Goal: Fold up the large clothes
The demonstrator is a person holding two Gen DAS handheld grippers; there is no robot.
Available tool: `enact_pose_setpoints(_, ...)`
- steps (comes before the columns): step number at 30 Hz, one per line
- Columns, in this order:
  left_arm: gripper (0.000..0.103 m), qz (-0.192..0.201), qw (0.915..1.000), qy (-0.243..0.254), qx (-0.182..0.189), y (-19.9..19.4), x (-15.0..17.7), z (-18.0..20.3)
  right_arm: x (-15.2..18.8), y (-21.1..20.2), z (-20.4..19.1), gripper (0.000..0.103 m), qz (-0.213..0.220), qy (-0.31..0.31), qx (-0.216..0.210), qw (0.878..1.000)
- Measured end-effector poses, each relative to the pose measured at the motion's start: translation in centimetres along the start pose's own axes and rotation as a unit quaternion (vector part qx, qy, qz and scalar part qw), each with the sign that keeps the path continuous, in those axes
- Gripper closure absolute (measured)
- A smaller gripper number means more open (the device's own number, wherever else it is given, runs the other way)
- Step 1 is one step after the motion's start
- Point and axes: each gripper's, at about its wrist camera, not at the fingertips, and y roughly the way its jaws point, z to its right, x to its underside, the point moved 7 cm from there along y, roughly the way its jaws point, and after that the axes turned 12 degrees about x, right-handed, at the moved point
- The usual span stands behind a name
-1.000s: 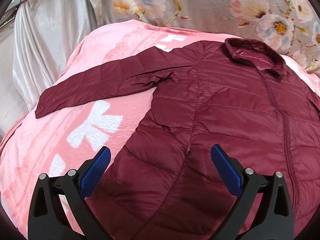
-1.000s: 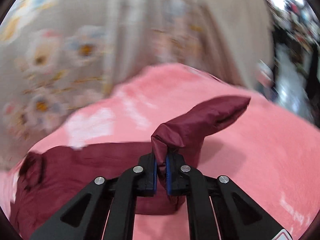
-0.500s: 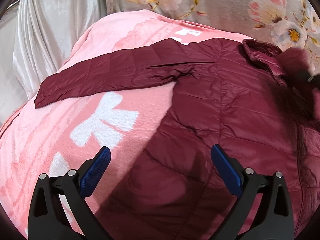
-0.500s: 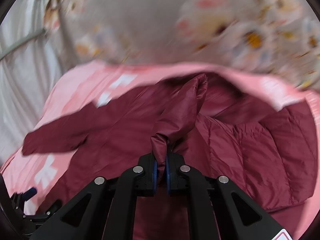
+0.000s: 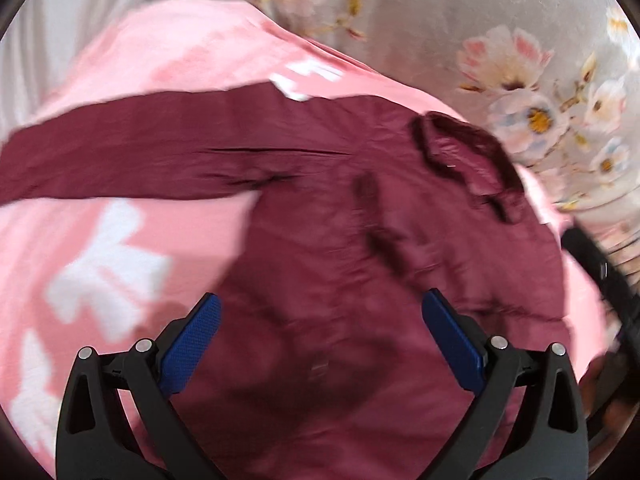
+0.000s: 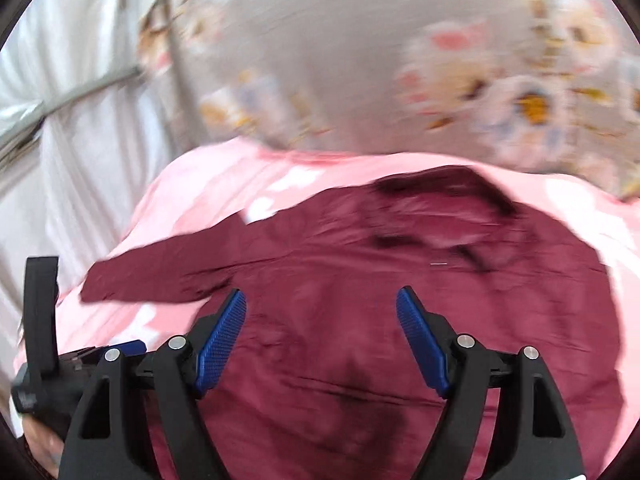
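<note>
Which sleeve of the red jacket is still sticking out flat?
The sleeve stretching left across the pink blanket. The other sleeve lies folded over the jacket's front.

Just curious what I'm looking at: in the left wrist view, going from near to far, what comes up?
Open left gripper → dark red quilted jacket → pink fleece blanket with white shapes → grey floral curtain.

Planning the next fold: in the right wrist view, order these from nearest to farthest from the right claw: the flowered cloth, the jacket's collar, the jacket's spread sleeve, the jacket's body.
1. The jacket's body, right under the open right claw.
2. The spread sleeve, off to the left, and the collar, ahead to the right: too close to call.
3. The flowered cloth, behind the pink blanket.
</note>
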Motion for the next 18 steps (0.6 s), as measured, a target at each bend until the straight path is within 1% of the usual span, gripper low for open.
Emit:
enact_pose_setpoints(2,0.005,-0.022,0.9988,-0.025,0.037,2.0,-1.1,1.1,0.4,-0.9,3.5,0.028,-0.003,0.015,0.045,0.999)
enact_pose_setpoints(4,0.005,-0.031,0.9976,-0.041,0.047,3.6,-1.8,1.6,1.5,-1.3,7.8,0.028,-0.021,0.039,0.087,0.995)
enact_pose_setpoints(6,0.005,-0.050,0.9950,-0.065,0.058,5.9,-2.3,2.0,3.0,-1.2,11.5,0.028,-0.042,0.080,0.108,0.990)
enact_pose_setpoints(8,0.006,-0.077,0.9888,-0.097,0.083,7.6,-1.9,2.3,4.6,-1.0,15.4,0.028,-0.062,0.141,0.118,0.981)
enact_pose_setpoints(9,0.010,-0.089,0.9846,-0.115,0.097,8.5,-1.5,2.6,5.6,-0.8,17.6,0.028,-0.075,0.183,0.121,0.973)
enact_pose_setpoints(10,0.014,-0.096,0.9825,-0.124,0.101,9.0,-1.3,2.7,6.6,-0.5,19.0,0.027,-0.083,0.211,0.122,0.966)
enact_pose_setpoints(11,0.027,-0.100,0.9830,-0.123,0.093,9.5,-1.1,2.8,7.5,0.0,20.9,0.027,-0.096,0.251,0.119,0.956)
enact_pose_setpoints(12,0.054,-0.097,0.9858,-0.110,0.082,9.7,-1.2,3.1,8.1,0.5,21.9,0.027,-0.105,0.273,0.111,0.950)
enact_pose_setpoints(13,0.071,-0.095,0.9885,-0.091,0.074,9.8,-1.3,3.4,8.5,1.1,23.0,0.030,-0.110,0.299,0.098,0.943)
enact_pose_setpoints(14,0.085,-0.097,0.9907,-0.068,0.067,9.8,-1.6,3.8,8.8,1.6,23.5,0.031,-0.112,0.312,0.090,0.939)
enact_pose_setpoints(15,0.086,-0.090,0.9924,-0.054,0.065,9.4,-2.3,4.0,8.9,2.3,24.0,0.035,-0.115,0.326,0.082,0.935)
enact_pose_setpoints(16,0.092,-0.083,0.9934,-0.048,0.063,9.0,-2.7,3.9,8.8,2.9,24.4,0.042,-0.118,0.336,0.077,0.931)
enact_pose_setpoints(17,0.094,-0.067,0.9956,-0.036,0.056,8.2,-3.6,3.9,8.7,3.6,25.0,0.046,-0.122,0.346,0.075,0.927)
enact_pose_setpoints(18,0.095,-0.051,0.9970,-0.026,0.051,7.5,-4.5,3.9,8.5,4.4,25.7,0.054,-0.125,0.356,0.077,0.923)
